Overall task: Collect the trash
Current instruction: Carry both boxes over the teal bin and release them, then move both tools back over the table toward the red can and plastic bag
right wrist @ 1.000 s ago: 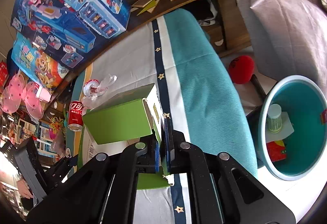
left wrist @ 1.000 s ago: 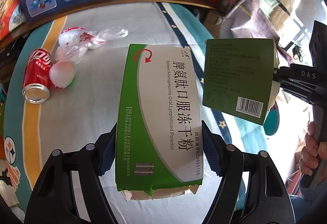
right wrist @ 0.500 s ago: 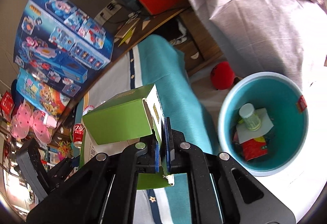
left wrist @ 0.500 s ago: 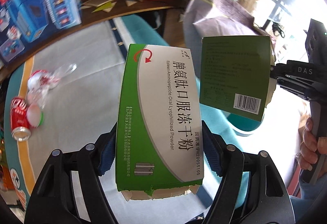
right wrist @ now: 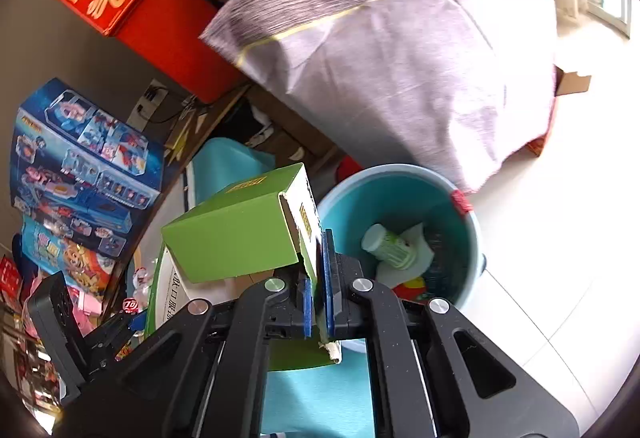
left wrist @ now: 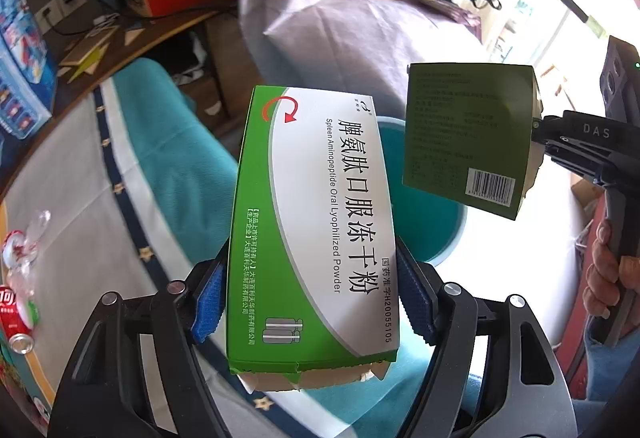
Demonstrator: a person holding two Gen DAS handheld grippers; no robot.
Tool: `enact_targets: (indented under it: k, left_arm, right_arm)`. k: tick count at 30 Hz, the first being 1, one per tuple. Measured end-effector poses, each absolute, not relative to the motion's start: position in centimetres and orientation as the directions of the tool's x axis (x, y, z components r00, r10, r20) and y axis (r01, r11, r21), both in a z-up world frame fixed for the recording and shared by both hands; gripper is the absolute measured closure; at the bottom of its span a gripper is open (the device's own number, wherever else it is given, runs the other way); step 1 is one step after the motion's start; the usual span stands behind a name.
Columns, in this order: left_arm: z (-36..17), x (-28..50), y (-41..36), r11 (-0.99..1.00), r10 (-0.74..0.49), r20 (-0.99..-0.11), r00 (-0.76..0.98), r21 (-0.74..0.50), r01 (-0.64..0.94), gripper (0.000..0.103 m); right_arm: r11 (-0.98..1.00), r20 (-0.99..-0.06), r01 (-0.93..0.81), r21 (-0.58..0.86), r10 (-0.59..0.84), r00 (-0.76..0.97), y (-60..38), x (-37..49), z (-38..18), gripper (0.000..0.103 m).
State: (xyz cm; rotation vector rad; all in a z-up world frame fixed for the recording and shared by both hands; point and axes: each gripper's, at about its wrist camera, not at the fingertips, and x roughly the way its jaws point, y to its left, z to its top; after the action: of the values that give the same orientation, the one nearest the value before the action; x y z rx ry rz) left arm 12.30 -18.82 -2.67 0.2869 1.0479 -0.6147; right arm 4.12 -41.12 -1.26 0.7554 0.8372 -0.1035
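My left gripper [left wrist: 312, 302] is shut on a green and white medicine box [left wrist: 316, 222], held in the air. My right gripper [right wrist: 318, 302] is shut on the flap of a green carton [right wrist: 236, 238], which also shows in the left wrist view [left wrist: 464, 134] at the right. Both boxes hang near a teal bin [right wrist: 468, 238] on the white floor; the bin holds a small bottle [right wrist: 386, 246], paper and a red wrapper. In the left wrist view the bin [left wrist: 436, 230] lies behind the two boxes.
The table with its white and teal cloth [left wrist: 92, 174] is at the left; a red can [left wrist: 16, 322] and plastic wrappers [left wrist: 24, 242] lie on it. A large purple sack [right wrist: 420, 58] stands behind the bin. Toy boxes [right wrist: 80, 166] and a red box [right wrist: 160, 6] line the wall.
Both grippers have swung right, away from the table and toward the bin, each still holding its box. The bin now sits directly ahead of the right gripper.
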Motion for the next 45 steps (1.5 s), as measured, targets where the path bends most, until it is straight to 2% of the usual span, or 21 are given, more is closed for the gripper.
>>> enact_targets:
  k: [11,20,23,24,26,27,29,32,33,37,45]
  left_arm:
    - [-5.2,12.2,-26.9,0.74,-0.34,-0.908,0.246,-0.097,0.666,0.024]
    - [-7.1,13.0,-27.3,0.76,-0.296,-0.932,0.211,-0.095,0.643,0.024]
    - [-7.3,13.3,-27.2,0.768,-0.282,-0.937,0.209,-0.09,0.635,0.021]
    - [-7.4,13.4,-27.1,0.769,-0.277,-0.937,0.212,-0.084,0.633,0.019]
    - [-7.4,13.5,-27.0,0.775,-0.269,-0.938,0.22,-0.075,0.627,0.009]
    - [-7.4,13.5,-26.9,0.778,-0.269,-0.937,0.225,-0.073,0.624,0.009]
    - [-7.5,13.6,-26.7,0.78,-0.267,-0.938,0.221,-0.076,0.621,0.009]
    - [-7.9,13.7,-26.5,0.785,-0.26,-0.942,0.212,-0.078,0.615,0.009]
    - [-8.0,13.7,-26.3,0.786,-0.257,-0.943,0.21,-0.077,0.614,0.009]
    - [-8.3,13.7,-25.9,0.789,-0.253,-0.946,0.205,-0.078,0.61,0.008]
    - [-8.3,13.7,-24.9,0.795,-0.258,-0.945,0.198,-0.092,0.599,0.008]
  right_arm:
    - [0.712,-0.731,0.44,0.547,0.15,0.666,-45.7,2.4,-2.8,0.098]
    - [0.698,-0.753,0.465,0.545,0.163,0.638,-46.8,3.1,-4.8,0.098]
    - [0.708,-0.766,0.472,0.525,0.152,0.624,-46.6,3.5,-5.1,0.098]
    - [0.714,-0.772,0.474,0.515,0.146,0.619,-46.4,3.7,-5.2,0.095]
    - [0.72,-0.78,0.475,0.507,0.148,0.608,-46.2,4.1,-5.4,0.089]
    - [0.72,-0.783,0.474,0.507,0.156,0.602,-46.0,4.2,-5.6,0.078]
    - [0.722,-0.79,0.475,0.504,0.162,0.592,-45.7,4.5,-5.9,0.043]
    - [0.727,-0.796,0.476,0.495,0.16,0.583,-45.3,4.7,-6.0,0.035]
    - [0.724,-0.8,0.48,0.496,0.165,0.577,-45.3,4.8,-6.2,0.028]
    - [0.725,-0.817,0.495,0.479,0.161,0.554,-44.9,5.0,-6.4,0.023]
    - [0.716,-0.835,0.513,0.474,0.181,0.519,-43.9,5.4,-7.0,0.022]
